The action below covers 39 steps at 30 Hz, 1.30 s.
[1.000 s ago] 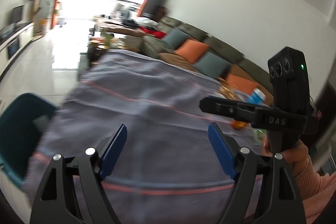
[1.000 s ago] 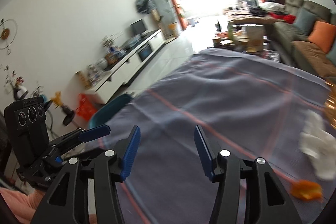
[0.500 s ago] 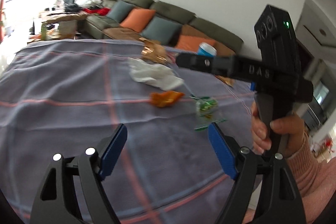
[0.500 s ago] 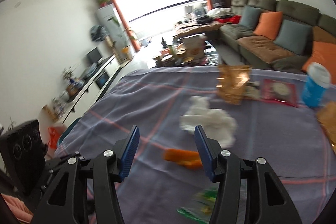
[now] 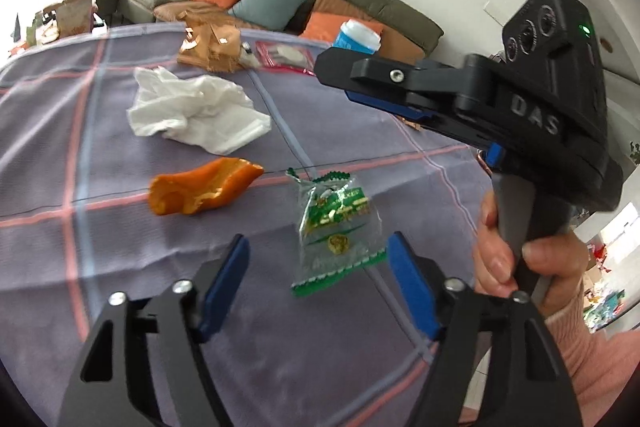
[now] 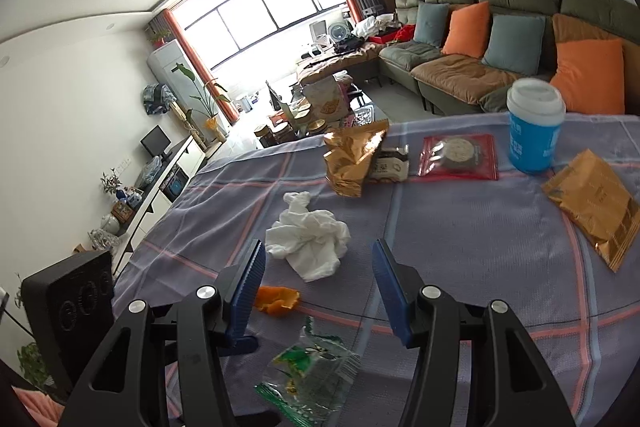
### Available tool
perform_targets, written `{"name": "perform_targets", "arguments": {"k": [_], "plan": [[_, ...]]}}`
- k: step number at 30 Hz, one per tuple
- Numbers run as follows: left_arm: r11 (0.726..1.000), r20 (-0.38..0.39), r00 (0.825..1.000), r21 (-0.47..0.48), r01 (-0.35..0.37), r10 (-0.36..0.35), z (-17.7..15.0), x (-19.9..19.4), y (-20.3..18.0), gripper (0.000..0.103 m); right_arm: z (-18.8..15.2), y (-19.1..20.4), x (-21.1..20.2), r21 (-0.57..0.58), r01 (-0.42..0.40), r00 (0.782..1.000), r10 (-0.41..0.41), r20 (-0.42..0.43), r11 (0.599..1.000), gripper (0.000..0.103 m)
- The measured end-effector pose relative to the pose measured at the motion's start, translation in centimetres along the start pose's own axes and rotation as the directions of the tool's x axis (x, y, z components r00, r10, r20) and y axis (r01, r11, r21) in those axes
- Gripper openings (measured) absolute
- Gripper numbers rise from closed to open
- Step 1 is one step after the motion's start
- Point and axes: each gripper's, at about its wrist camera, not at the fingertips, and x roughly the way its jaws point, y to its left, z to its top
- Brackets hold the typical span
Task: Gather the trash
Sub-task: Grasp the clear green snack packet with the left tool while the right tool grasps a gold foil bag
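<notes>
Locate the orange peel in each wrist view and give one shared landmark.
Left wrist: orange peel lies left of centre, below the white tissue.
Right wrist: orange peel lies low, left of centre, beside the left finger.
Shared landmark: green snack wrapper.

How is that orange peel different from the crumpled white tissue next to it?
The orange peel is bright orange, stiff and curled into a shell; the white tissue is soft, crumpled and spread out. The tissue also covers more cloth than the peel. Both lie loose on the checked tablecloth, apart from each other, and no gripper touches either.
</notes>
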Motion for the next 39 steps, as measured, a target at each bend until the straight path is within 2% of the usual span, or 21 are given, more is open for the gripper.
{"name": "perform_targets", "arguments": {"k": [4,6,8,11,21,26,32,39], "plan": [[1.000,-0.016,1.000,-0.012,0.000,0.000,0.4,0.8,0.2,0.063,-0.2,-0.8,0.2,0.019,-0.006,1.000,0.006,-0.006,1.000,0.056],[1.000,-0.028,0.999,-0.016,0.015,-0.016,0.6,1.1,0.1,0.048,-0.2,-1.1,0.3,0.025,-0.006,1.000,0.006,-0.008,1.000,0.056],[0.999,-0.036,0.999,-0.019,0.031,-0.031,0.5,1.3,0.3,0.038,-0.1,-1.2,0.5,0.027,-0.010,1.000,0.010,-0.012,1.000,0.056],[0.999,-0.026,0.999,-0.027,0.036,-0.037,0.4,1.3,0.3,0.036,0.2,-1.2,0.9,0.018,-0.006,1.000,0.007,-0.021,1.000,0.056],[0.997,0.032,0.998,-0.042,0.058,-0.056,-0.3,-1.7,0.6,0.034,3.0,-1.0,4.5,-0.014,0.024,0.997,-0.025,-0.073,1.000,0.056],[0.997,0.077,0.996,-0.052,0.053,-0.049,-0.6,-4.0,1.4,0.034,4.9,-1.0,7.0,-0.024,0.066,0.994,-0.068,-0.084,0.997,0.056],[0.997,0.122,0.992,-0.079,0.026,-0.016,-1.5,-6.7,2.7,0.034,6.9,-2.3,10.1,0.038,0.082,0.992,-0.077,-0.098,0.996,0.056],[0.993,0.148,0.989,-0.115,0.008,0.010,-2.0,-8.6,4.1,0.034,7.7,-3.2,12.4,0.105,0.048,0.992,-0.035,-0.123,0.993,0.052]]}}
